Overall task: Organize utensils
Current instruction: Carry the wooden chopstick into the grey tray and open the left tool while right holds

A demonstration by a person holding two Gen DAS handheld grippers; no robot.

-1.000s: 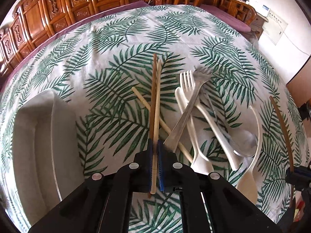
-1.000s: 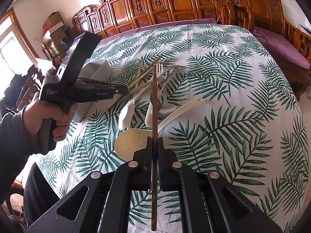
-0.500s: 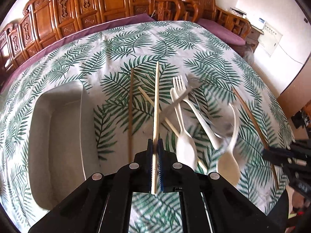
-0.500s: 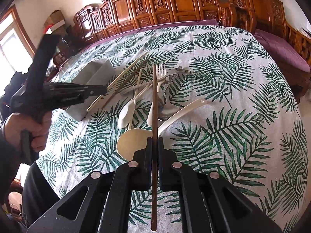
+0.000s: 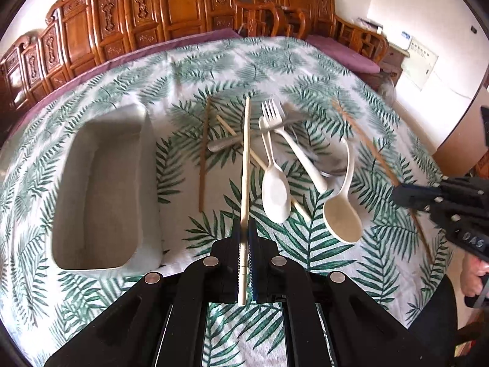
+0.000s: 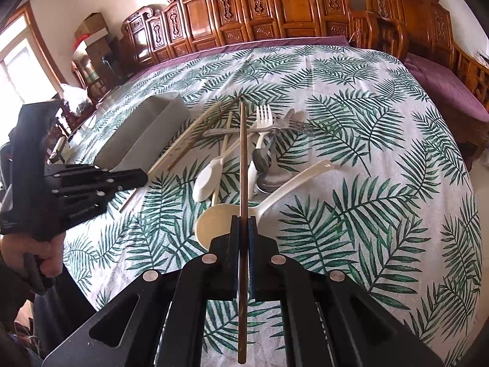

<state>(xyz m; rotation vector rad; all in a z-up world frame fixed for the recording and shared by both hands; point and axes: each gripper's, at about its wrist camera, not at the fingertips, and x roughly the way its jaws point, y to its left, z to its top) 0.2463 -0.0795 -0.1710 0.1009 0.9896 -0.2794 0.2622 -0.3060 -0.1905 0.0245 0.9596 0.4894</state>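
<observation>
My left gripper (image 5: pixel 244 229) is shut on a pale wooden chopstick (image 5: pixel 245 159) that hangs above the tablecloth, just right of the white tray (image 5: pixel 61 183). My right gripper (image 6: pixel 243 226) is shut on a dark brown chopstick (image 6: pixel 243 159) over the utensil pile. The pile holds a white plastic spoon (image 5: pixel 275 195), a cream ladle spoon (image 5: pixel 340 214), a white fork (image 5: pixel 293 146), a metal fork (image 6: pixel 293 122), a metal spoon (image 6: pixel 272 177) and loose chopsticks (image 5: pixel 203 153). In the right wrist view the left gripper (image 6: pixel 143 177) sits in front of the tray (image 6: pixel 143 134).
A palm-leaf tablecloth (image 6: pixel 366 153) covers the round table. Carved wooden chairs (image 5: pixel 183 15) ring its far side. A person's hand (image 6: pixel 39 257) grips the left tool at the table's near edge. The right tool (image 5: pixel 397 194) sits at the right of the left wrist view.
My left gripper has moved left and risen with the pale chopstick, away from the pile; the tray now shows more fully. The right gripper has stayed put.
</observation>
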